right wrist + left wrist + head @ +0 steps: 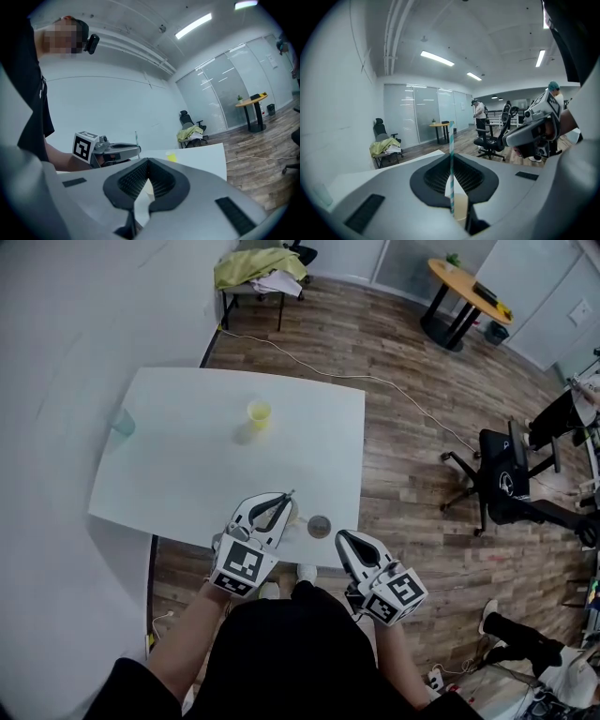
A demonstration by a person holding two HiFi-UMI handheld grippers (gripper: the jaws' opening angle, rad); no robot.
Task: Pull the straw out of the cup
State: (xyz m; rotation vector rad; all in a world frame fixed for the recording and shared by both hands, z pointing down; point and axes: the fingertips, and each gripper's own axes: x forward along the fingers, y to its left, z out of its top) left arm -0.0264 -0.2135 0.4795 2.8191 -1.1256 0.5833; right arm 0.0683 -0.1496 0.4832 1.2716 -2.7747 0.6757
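A teal-and-white striped straw (451, 165) stands upright between the jaws of my left gripper (451, 154), which is shut on it. In the head view that gripper (287, 500) hovers over the front edge of the white table (187, 474), and the straw's tip (292, 492) pokes out beyond it. The cup (319, 526) sits just to its right, seen from above, and shows tan (460, 207) under the straw's lower end. My right gripper (339, 536) (148, 160) is shut, its tips right beside the cup's rim. Whether they pinch the rim is hidden.
A small yellow cup (259, 413) stands mid-table, and a teal cup (123, 422) is at the table's left edge. Office chairs (502, 474), a round wooden table (466, 292) and a floor cable (375, 381) lie beyond. People (479, 117) stand far off.
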